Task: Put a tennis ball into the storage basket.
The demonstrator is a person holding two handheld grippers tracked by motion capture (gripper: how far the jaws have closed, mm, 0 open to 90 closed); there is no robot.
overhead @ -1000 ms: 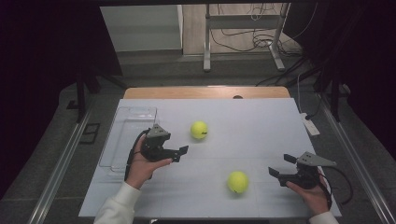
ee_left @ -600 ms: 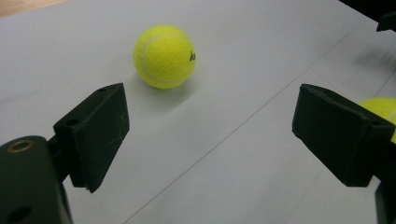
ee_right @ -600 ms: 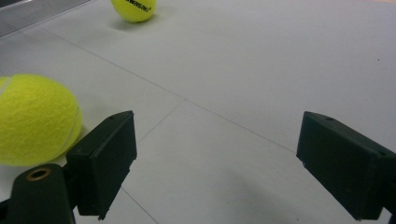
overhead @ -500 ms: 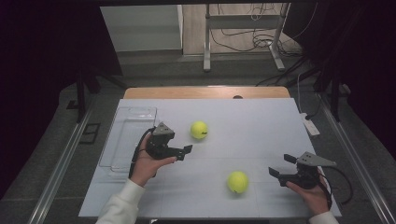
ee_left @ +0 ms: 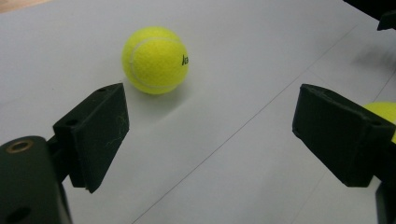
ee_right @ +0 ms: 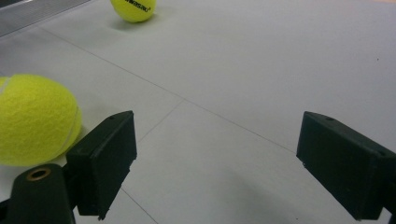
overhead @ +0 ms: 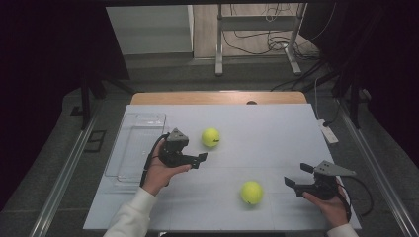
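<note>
Two yellow tennis balls lie on the white table. The far ball [overhead: 210, 137] [ee_left: 155, 59] [ee_right: 133, 9] rests just beyond and right of my left gripper [overhead: 197, 159] [ee_left: 210, 135], which is open and holds nothing. The near ball [overhead: 251, 192] [ee_right: 35, 119] sits left of my right gripper [overhead: 297, 175] [ee_right: 215, 158], also open and holding nothing, close beside its left jaw. In the left gripper view the near ball [ee_left: 380, 112] peeks out behind the right jaw.
A clear plastic tray [overhead: 136, 148] lies on the table's left side, beside the left hand. The white table sheet [overhead: 276, 133] ends at a wooden strip at the back. A small white device [overhead: 328, 133] sits at the right edge.
My left gripper has edged slightly to the right, toward the far ball. The right gripper and both balls have stayed put.
</note>
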